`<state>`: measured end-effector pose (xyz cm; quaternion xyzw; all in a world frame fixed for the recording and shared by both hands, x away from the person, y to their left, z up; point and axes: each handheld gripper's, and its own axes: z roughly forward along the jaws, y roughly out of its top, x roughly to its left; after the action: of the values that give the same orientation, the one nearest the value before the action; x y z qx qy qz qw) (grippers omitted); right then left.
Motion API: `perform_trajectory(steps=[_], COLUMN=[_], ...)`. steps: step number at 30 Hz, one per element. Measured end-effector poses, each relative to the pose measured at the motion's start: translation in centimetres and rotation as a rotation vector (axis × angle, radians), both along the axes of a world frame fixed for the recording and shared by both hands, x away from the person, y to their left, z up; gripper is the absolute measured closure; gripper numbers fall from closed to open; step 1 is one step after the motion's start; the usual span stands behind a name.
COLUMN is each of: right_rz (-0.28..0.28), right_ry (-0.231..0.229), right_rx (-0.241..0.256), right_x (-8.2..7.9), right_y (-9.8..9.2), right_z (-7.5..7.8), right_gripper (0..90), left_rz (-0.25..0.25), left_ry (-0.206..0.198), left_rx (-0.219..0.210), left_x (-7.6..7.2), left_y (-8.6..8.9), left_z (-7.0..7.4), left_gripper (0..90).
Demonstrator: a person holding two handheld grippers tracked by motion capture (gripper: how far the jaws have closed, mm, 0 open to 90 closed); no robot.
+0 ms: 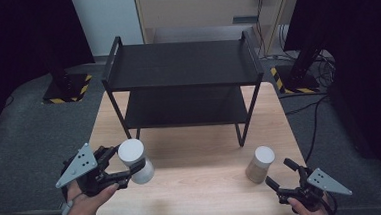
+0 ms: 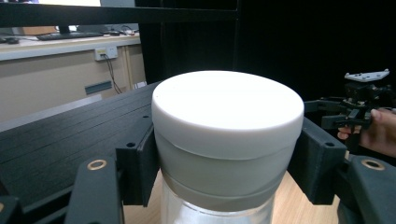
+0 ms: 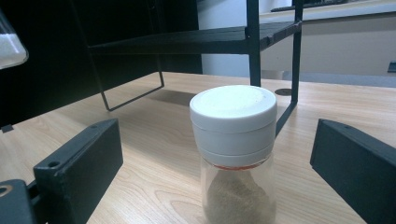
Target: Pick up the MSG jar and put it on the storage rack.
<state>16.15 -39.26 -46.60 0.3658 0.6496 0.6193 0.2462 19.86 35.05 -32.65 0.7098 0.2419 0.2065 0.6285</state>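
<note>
The white-lidded jar (image 1: 135,160) sits at the near left of the worktop (image 1: 198,187), tilted so that its lid faces up and toward you, with its clear lower body showing pale contents in the high view. Your left gripper (image 1: 127,164) is closed on this jar: in the left gripper view the two black jaws press against opposite sides of the jar (image 2: 227,140) just under the white lid, with no gap on either side. Whether the jar's base touches the worktop cannot be told. Your left hand (image 1: 82,207) comes in from the near left edge and carries the gripper's grey three-cornered plate on top. A second jar (image 1: 260,164), also white-lidded and holding a brownish powder, stands upright at the near right of the worktop, well apart from the first. Your right gripper (image 1: 282,174) lies just near and right of it with its jaws spread wide and holding nothing; in the right gripper view the second jar (image 3: 236,154) stands between the two jaws, clear of both. Beyond both jars, a black two-tier shelf rack (image 1: 184,83) stands on the far half of the worktop, its legs resting on the wood. Around the worktop lies grey floor (image 1: 25,142).
</note>
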Motion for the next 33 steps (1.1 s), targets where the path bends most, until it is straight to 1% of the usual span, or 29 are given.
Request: perform_trajectory(steps=[5, 12, 15, 19, 21, 25, 33], right_rz=[0.0, 0.001, -0.001, -0.003, -0.003, -0.001, -0.001], right_ry=[-0.001, -0.007, -0.011, -0.016, -0.015, -0.015, -0.023], right_rx=[0.001, 0.005, 0.007, 0.013, 0.013, 0.014, 0.022], right_x=[0.0, -0.1, -0.2, -0.3, -0.3, -0.3, -0.3], right_y=[0.0, 0.0, 0.0, -0.1, -0.1, -0.1, -0.2], right_z=[0.0, 0.2, 0.2, 0.3, 0.3, 0.4, 0.4], right_gripper=[2.9, 2.9, 2.9, 2.9, 2.9, 2.9, 2.9], left_rz=[-0.012, -0.044, -0.043, -0.045, -0.042, -0.041, -0.047], left_ry=[-0.003, 0.011, 0.002, -0.013, -0.021, -0.027, -0.025], left_rx=[0.012, -0.009, -0.012, -0.027, -0.025, -0.004, 0.004], left_x=[0.6, 1.6, 1.7, 1.9, 2.0, 2.5, 3.2], left_y=[-0.1, 0.2, 0.2, 0.5, 0.5, 0.5, 0.5], left_z=[1.1, 2.0, 2.5, 3.4, 4.0, 5.3, 6.6], left_gripper=[32.4, 32.4, 32.4, 32.4, 32.4, 32.4, 32.4])
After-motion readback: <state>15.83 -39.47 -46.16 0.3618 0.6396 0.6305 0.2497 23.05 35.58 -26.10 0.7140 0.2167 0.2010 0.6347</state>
